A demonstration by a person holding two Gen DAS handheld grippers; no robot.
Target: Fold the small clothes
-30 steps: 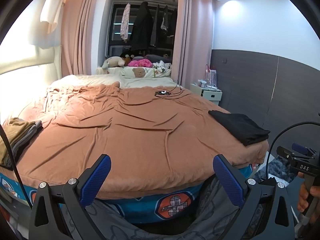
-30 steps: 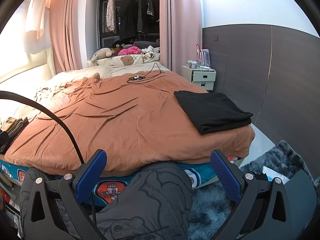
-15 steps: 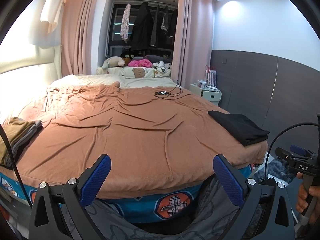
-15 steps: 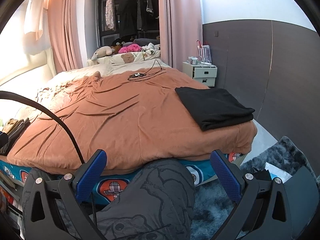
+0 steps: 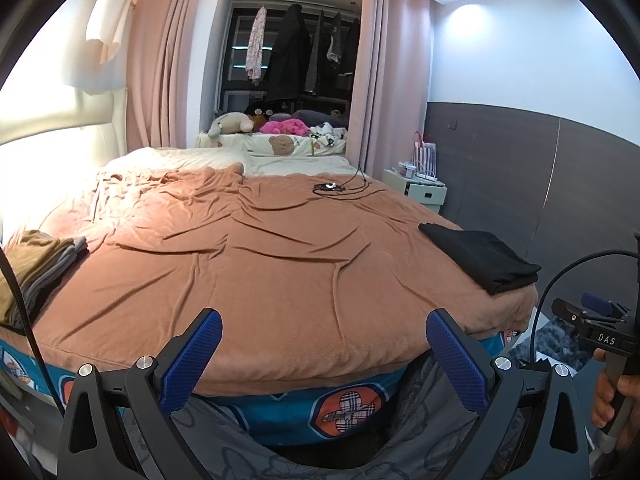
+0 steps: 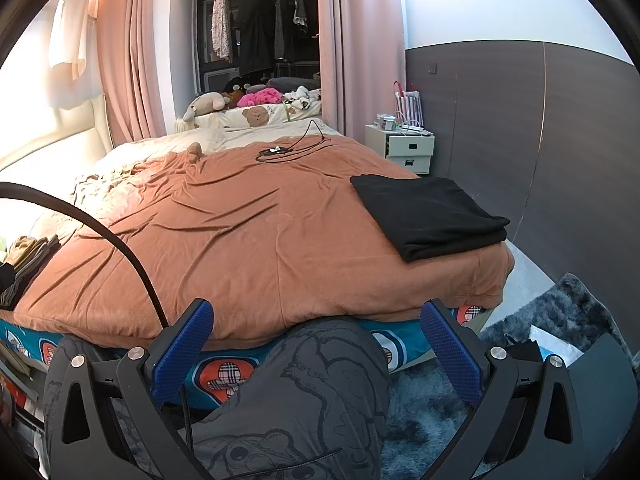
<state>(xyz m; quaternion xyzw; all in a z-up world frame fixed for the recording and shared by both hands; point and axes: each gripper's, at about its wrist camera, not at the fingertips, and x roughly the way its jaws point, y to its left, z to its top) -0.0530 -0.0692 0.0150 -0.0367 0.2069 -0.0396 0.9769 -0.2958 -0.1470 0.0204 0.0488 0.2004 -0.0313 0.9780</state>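
**Both grippers wait empty at the foot of the bed**

The left gripper (image 5: 324, 350) and the right gripper (image 6: 316, 346) are held low before the near edge of the bed (image 6: 224, 376), each with its blue fingers (image 5: 192, 358) spread wide and nothing between them. Under the right gripper is the person's knee (image 6: 304, 392) in grey printed trousers. The right hand (image 5: 612, 392) grips its handle at the edge of the left view.

The black folded garment (image 6: 428, 212) lies flat and neat near the right front corner of the bed, as a thick rectangle. On the left edge rests a stack of folded clothes (image 5: 36, 268), olive and grey. An orange-brown blanket (image 5: 260, 264) with many wrinkles covers the bed. Farther lie a black cable (image 6: 292, 146), pillows and plush toys (image 5: 276, 128). A white nightstand (image 6: 408, 148), pink curtains (image 6: 364, 40) and hanging clothes (image 5: 288, 60) stand behind.
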